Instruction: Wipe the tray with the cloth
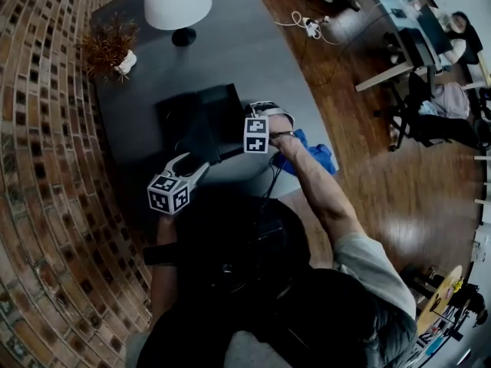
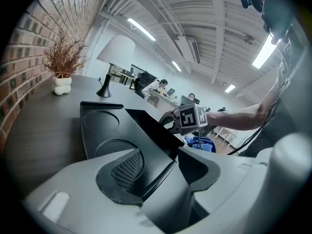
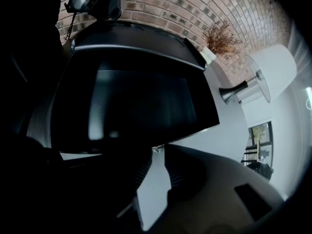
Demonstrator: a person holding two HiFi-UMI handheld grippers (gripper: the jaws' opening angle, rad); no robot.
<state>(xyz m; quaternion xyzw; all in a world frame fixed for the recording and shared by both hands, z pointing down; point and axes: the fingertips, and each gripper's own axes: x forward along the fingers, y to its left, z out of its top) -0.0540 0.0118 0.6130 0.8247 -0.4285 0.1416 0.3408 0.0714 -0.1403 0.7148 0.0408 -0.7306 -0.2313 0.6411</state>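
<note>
The left gripper (image 2: pixel 163 167) has its fingers (image 2: pixel 126 168) clamped on a corner of the black tray (image 1: pixel 203 102), which it holds tilted up off the dark worktop (image 1: pixel 245 52). The right gripper (image 3: pixel 157 152) has its fingers pinched together on the tray's opposite edge. A second black tray (image 2: pixel 100 121) with round hollows lies flat beneath. The blue cloth (image 1: pixel 314 156) lies crumpled on the worktop just beside the right gripper, untouched.
</note>
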